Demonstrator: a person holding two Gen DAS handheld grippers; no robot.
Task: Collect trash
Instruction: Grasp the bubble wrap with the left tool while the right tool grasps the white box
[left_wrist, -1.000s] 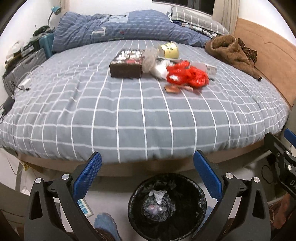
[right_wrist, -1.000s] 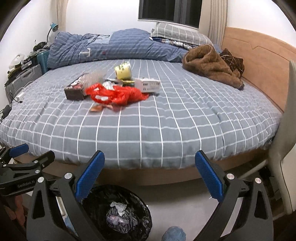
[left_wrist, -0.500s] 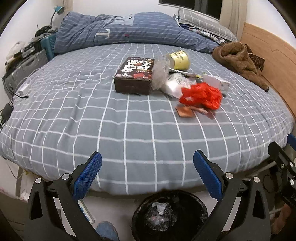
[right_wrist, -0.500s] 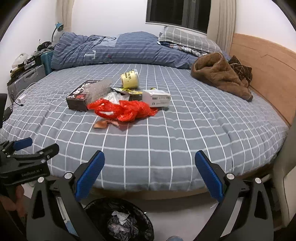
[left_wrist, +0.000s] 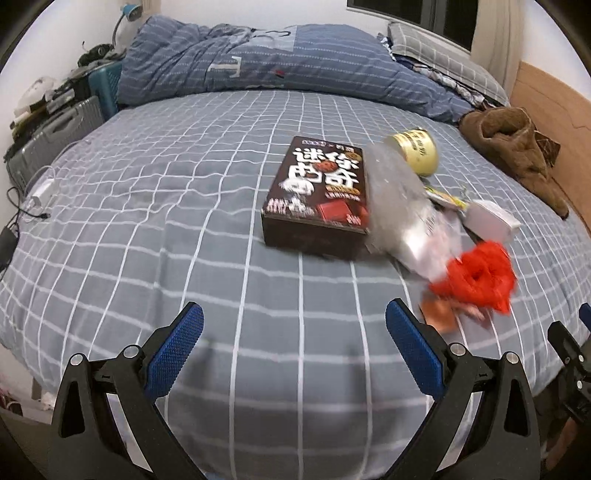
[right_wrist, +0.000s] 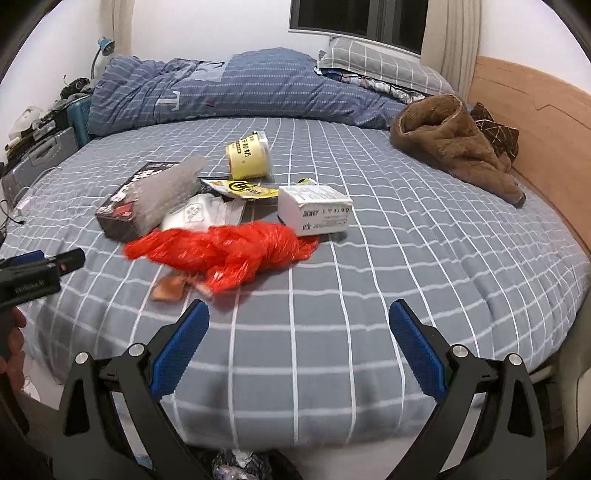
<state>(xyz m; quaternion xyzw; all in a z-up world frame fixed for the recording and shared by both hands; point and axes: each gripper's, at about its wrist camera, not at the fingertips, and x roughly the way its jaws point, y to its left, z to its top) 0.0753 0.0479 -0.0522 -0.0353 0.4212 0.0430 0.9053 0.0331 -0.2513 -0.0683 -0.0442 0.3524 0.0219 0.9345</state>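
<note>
Trash lies in a cluster on the grey checked bed. A dark brown snack box has a clear plastic wrap leaning on it. Beside it are a yellow cup on its side, a white packet, a yellow wrapper, a white carton, a red plastic bag and a small brown wrapper. My left gripper hangs open, short of the box. My right gripper is open just short of the red bag.
A brown fleece garment lies near the wooden headboard. A folded blue quilt and pillows fill the far side. Suitcases and clutter stand left of the bed. The trash bin's black liner peeks in below the bed edge.
Both grippers have moved forward and up over the bed, so the trash looks much nearer. The bin has slid out of the left view and nearly out of the right.
</note>
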